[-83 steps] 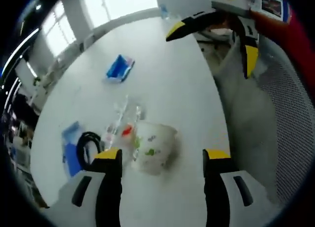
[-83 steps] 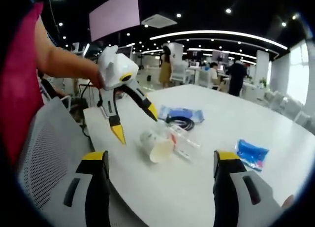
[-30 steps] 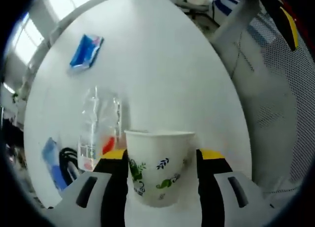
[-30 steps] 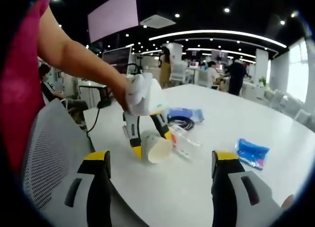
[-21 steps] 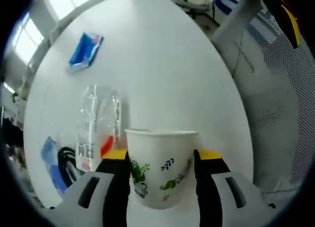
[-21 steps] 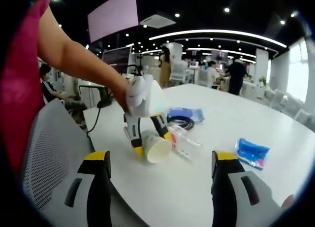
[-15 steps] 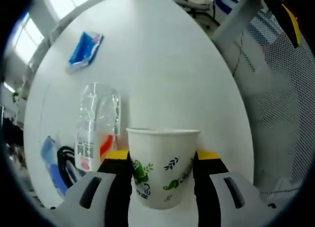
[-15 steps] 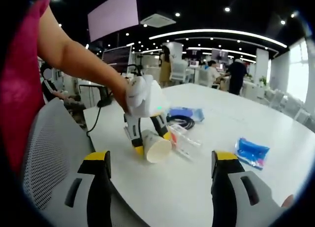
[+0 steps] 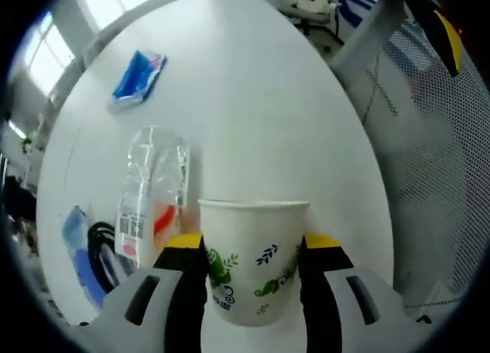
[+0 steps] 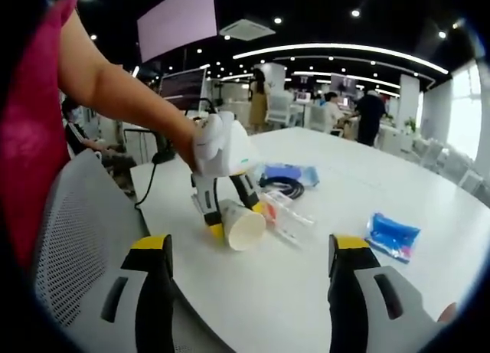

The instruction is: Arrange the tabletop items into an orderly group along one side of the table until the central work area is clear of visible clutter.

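My left gripper (image 9: 249, 246) is shut on a white paper cup (image 9: 253, 259) printed with green and blue leaves; both yellow pads press its sides. In the right gripper view that same left gripper (image 10: 230, 219) holds the cup (image 10: 243, 227) tilted, mouth toward the camera, just above the white table (image 10: 337, 215). Beside the cup lies a clear plastic packet (image 9: 151, 191) with a red mark. A blue packet (image 9: 137, 70) lies farther off. A black cable coil (image 9: 101, 250) rests on a blue pouch (image 9: 75, 242). My right gripper (image 10: 243, 250) stands open, near the table's edge, with nothing between its jaws.
A grey mesh chair (image 10: 73, 215) stands against the table's near edge, also seen as mesh chair (image 9: 436, 138). A person's bare arm (image 10: 115, 85) holds the left gripper. Office desks and people fill the background.
The left gripper closed on the cup that lay on its side and has lifted it slightly. The right gripper has stayed in place.
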